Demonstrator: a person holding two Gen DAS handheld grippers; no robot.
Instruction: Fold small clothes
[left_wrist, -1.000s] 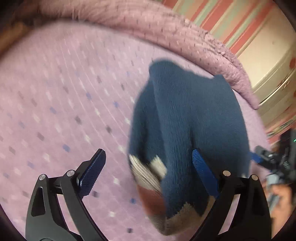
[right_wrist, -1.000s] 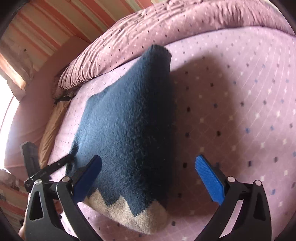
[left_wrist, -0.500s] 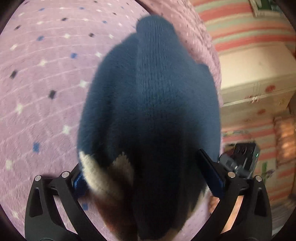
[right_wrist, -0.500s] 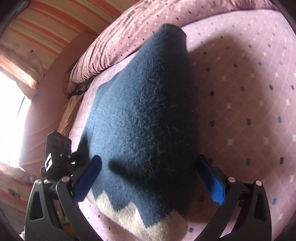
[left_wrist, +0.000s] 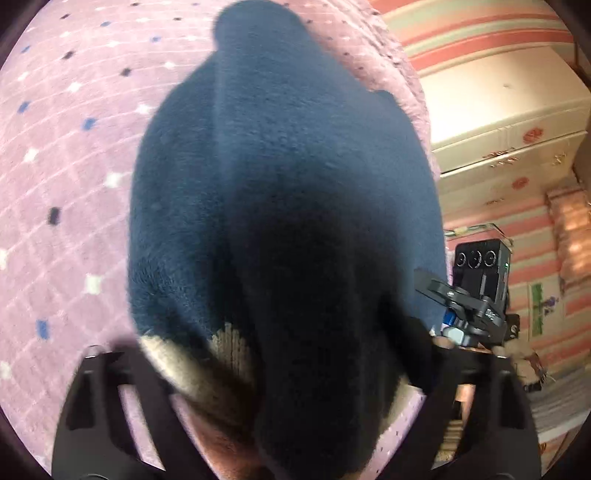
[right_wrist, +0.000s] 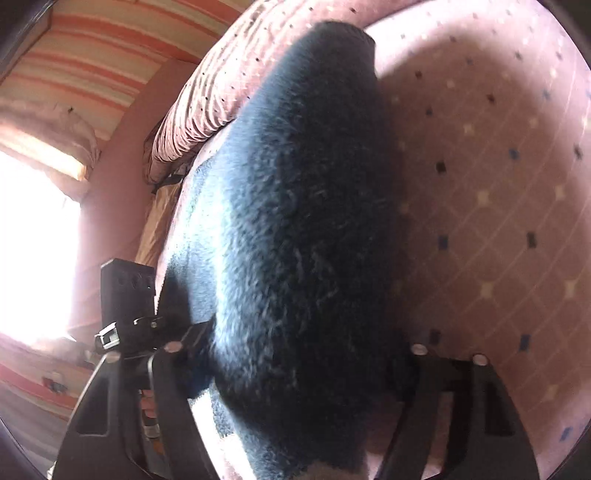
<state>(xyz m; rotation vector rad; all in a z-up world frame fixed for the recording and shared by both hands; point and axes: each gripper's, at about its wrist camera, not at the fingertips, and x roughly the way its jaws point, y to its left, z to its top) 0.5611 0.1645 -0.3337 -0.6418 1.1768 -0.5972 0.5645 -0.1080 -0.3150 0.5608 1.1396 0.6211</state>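
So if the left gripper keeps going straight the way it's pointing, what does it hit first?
Most likely the navy knitted garment: it already lies between the left gripper jaws, with the pink bedspread under it.

Home bedroom. Bed (left_wrist: 66, 155) with pink dotted cover. Rolled blanket (right_wrist: 207, 99) at bed edge. Striped wall (left_wrist: 476, 33). Cream cupboard (left_wrist: 498, 122) with flower stickers. Bright window (right_wrist: 33, 240).

no legible text, labels, brands or numbers in either view
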